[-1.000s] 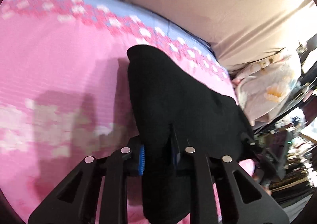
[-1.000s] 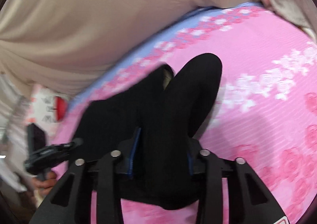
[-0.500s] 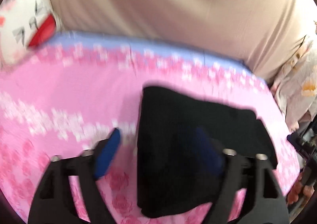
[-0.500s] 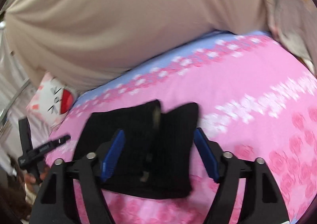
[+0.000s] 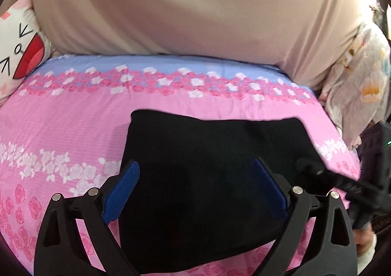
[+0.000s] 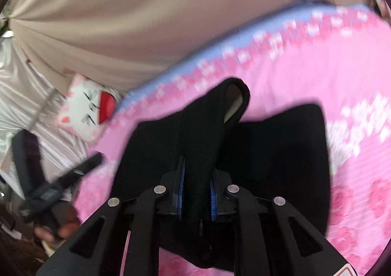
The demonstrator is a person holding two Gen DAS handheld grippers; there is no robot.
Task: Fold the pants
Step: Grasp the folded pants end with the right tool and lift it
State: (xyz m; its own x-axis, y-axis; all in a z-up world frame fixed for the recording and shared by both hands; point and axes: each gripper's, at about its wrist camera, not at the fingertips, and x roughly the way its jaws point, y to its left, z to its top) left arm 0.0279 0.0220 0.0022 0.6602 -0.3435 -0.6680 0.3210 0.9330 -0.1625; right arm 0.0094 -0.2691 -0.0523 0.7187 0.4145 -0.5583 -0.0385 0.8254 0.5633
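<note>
The black pants point(image 5: 207, 173) lie folded into a compact block on the pink flowered bedsheet point(image 5: 61, 134). My left gripper point(image 5: 195, 183) is open above them, blue pads spread wide and holding nothing. In the right wrist view my right gripper point(image 6: 196, 190) is shut on a raised fold of the black pants point(image 6: 207, 134), lifting one edge so a pale inner lining shows at the top. The rest of the pants point(image 6: 281, 153) lies flat on the sheet to the right.
A beige curtain point(image 5: 195, 7) hangs behind the bed. A white cat-face pillow point(image 5: 17, 48) sits at the left end, a floral pillow point(image 5: 361, 85) at the right. The other gripper and hand show at the frame edges point(image 6: 51, 185).
Both grippers let go of the pants and opened half a second ago. The left has stayed open and backed off; the right has shut again on a fold of the pants and lifted it.
</note>
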